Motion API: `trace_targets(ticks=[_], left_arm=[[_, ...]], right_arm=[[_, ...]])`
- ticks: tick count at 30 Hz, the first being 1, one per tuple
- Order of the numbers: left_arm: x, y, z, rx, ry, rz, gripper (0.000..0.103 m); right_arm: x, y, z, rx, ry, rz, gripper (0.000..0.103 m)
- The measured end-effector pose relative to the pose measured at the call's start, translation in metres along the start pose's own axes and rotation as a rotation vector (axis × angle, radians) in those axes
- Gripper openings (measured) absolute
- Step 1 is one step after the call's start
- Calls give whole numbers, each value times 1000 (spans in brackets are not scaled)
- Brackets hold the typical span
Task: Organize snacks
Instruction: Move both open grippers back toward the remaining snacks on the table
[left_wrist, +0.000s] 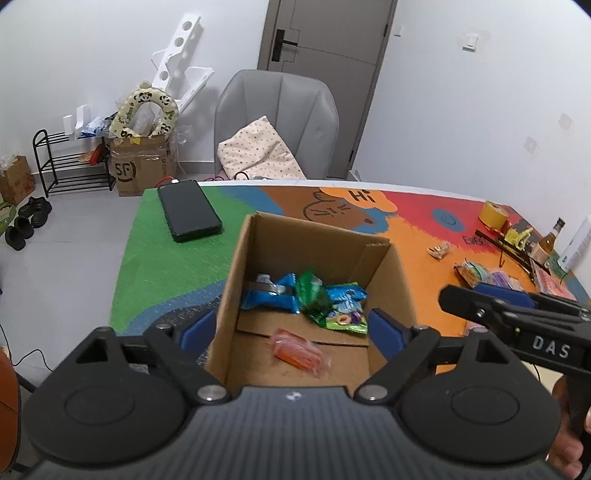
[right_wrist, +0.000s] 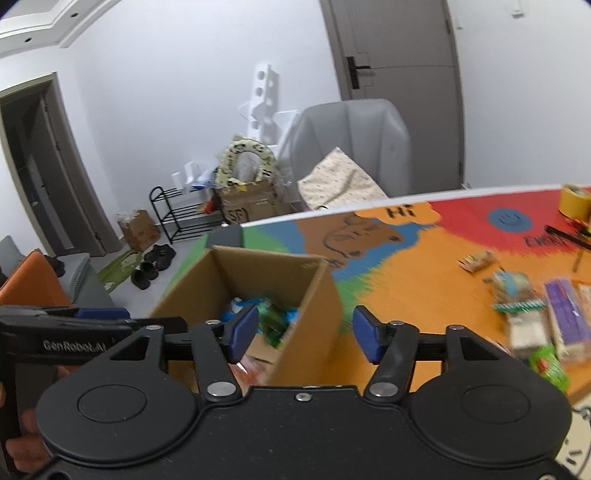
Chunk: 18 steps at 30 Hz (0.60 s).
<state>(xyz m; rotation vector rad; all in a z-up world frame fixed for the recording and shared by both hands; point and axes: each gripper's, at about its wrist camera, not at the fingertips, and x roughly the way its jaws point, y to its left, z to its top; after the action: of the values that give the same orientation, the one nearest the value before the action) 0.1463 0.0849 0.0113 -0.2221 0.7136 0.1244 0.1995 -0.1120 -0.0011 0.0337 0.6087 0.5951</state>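
Snacks (left_wrist: 310, 299) lie in the cardboard box (left_wrist: 397, 273) between the wide-open, empty left gripper (left_wrist: 291, 330).

A cardboard box (left_wrist: 384, 291) stands on the bench (left_wrist: 170, 258) near its front edge, and inside it several snack packets (left_wrist: 325, 301) lie against the far wall, with one more packet (left_wrist: 299, 352) nearer the front. A phone (left_wrist: 190, 210) lies on the bench behind and to the left of the box. To the right of the box, well apart, loose snacks (right_wrist: 532, 314) are scattered; in the blurred right wrist view they seem to overlap. A tape roll (left_wrist: 493, 214) sits behind them, near the far edge. Beyond the bench stands a chair (left_wrist: 277, 110) with a cushion (left_wrist: 258, 151) on it.
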Motion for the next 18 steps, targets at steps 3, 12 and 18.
trace_targets(ticks=[3, 12, 18], left_arm=[[0, -8, -3, 14, -1, -9, 91], [3, -35, -8, 50, 1, -43, 95], [6, -60, -12, 85, 9, -89, 99]], right_arm=[[-6, -14, -7, 29, 10, -19, 66], [-32, -52, -22, 98, -16, -78, 87], [-49, -72, -31, 122, -30, -117, 102]])
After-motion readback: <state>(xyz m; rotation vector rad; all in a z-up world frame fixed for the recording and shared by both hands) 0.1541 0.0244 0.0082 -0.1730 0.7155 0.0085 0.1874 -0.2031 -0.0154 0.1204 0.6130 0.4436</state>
